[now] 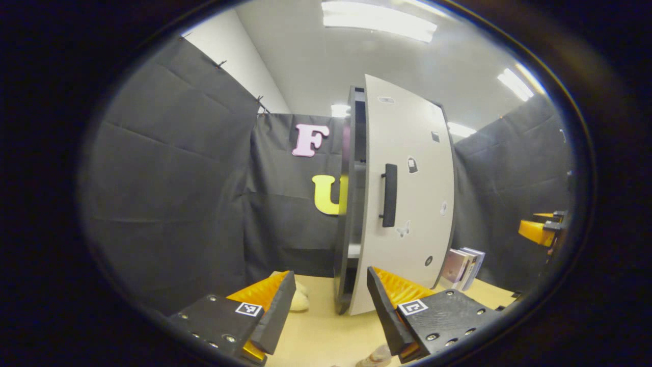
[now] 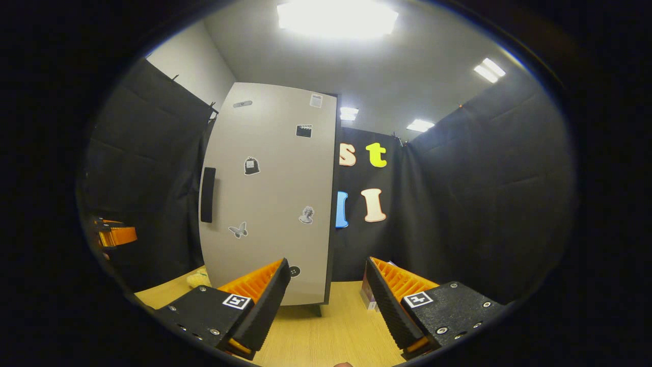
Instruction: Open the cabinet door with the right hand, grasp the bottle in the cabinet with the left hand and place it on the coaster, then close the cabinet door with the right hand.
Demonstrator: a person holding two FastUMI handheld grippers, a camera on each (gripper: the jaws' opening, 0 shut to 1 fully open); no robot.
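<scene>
Both claws gape wide, holding nothing: left gripper faces the cabinet door's edge (handle untouched); right gripper hangs before it.

Books upright on wooden table, beside wall.

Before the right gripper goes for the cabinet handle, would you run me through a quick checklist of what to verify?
1. Cabinet door shut: ok, it looks closed, so opening comes first.
2. Handle reachable: ok, nothing stands before it.
3. Right gripper ready: ok, open and holding nothing.
4. Left gripper ready for the bottle: ok, open and holding nothing.
5. Bottle position: cannot tell, it is hidden behind the door.
6. Door's swing path: cannot tell; books stand beside the cabinet on the table.
</scene>
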